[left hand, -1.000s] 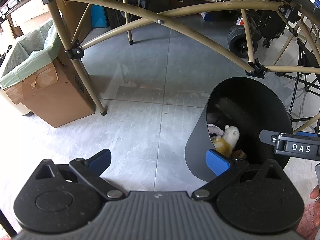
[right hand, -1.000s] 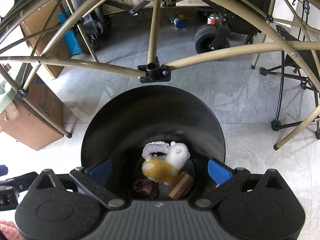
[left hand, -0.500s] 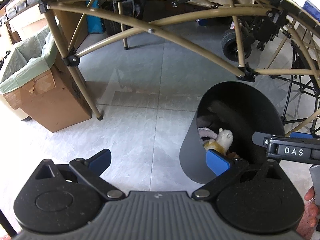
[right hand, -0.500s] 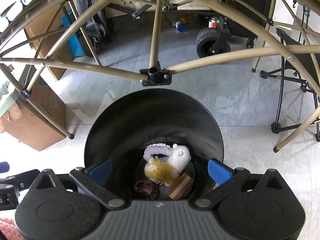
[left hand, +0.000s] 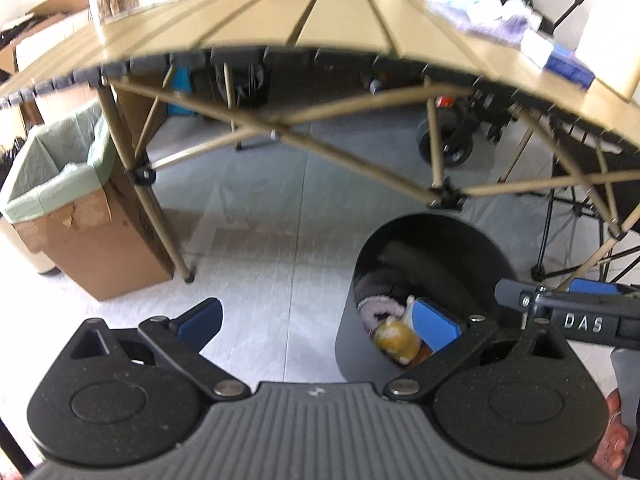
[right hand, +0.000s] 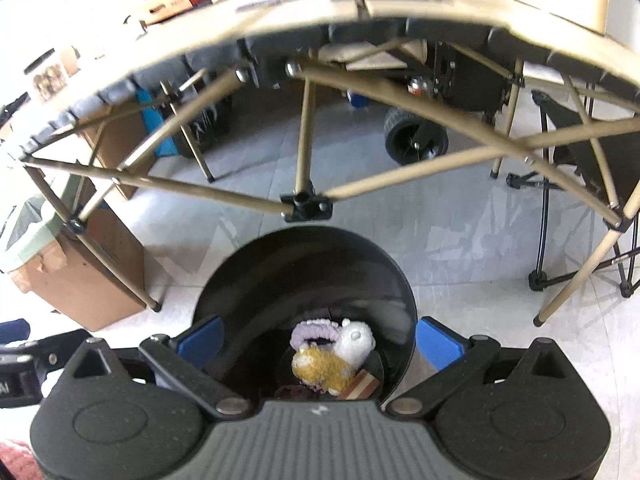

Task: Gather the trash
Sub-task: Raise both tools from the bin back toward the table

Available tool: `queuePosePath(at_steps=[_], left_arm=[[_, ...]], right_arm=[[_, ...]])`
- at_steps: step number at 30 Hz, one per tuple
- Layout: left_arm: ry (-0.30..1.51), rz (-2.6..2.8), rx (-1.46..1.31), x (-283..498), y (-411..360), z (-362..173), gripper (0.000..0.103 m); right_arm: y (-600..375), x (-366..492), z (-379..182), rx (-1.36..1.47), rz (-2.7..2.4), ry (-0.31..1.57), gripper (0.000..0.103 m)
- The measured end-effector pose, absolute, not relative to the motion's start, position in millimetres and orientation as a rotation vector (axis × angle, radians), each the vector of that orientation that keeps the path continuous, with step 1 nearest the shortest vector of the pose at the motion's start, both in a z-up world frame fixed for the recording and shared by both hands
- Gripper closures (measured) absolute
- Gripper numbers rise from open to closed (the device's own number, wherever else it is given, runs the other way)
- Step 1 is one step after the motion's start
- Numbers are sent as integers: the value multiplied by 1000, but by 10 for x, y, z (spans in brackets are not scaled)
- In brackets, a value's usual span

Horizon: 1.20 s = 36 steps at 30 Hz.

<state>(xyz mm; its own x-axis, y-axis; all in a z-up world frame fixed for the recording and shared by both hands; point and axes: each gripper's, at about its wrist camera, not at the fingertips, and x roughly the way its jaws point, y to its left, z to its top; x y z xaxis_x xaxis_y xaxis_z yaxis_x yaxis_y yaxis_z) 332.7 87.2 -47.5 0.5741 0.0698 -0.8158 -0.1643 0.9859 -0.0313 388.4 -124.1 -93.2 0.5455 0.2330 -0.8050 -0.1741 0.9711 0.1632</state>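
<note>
Looking down, we see the black bin on the floor under the near table edge, trash at its bottom. We hold the left gripper and right gripper with tongs spread, both empty.

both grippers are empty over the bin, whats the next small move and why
Probably lift both grippers up to the tabletop to look for more trash. The left gripper and the right gripper are both open and hold nothing. The black bin already holds items at its bottom, including a plush toy, so nothing is left to drop. Loose papers lie on the table.
</note>
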Motion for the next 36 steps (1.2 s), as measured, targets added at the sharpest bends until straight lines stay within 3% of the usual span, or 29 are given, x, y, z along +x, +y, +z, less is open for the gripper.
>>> queuePosePath(at_steps=[22, 36], left_arm=[[666, 126, -168, 3285, 718, 484, 0], [552, 170, -190, 3808, 705, 882, 0]], right_arm=[[-1581, 3713, 336, 86, 271, 575, 0], [-1611, 4339, 545, 75, 213, 453, 0]])
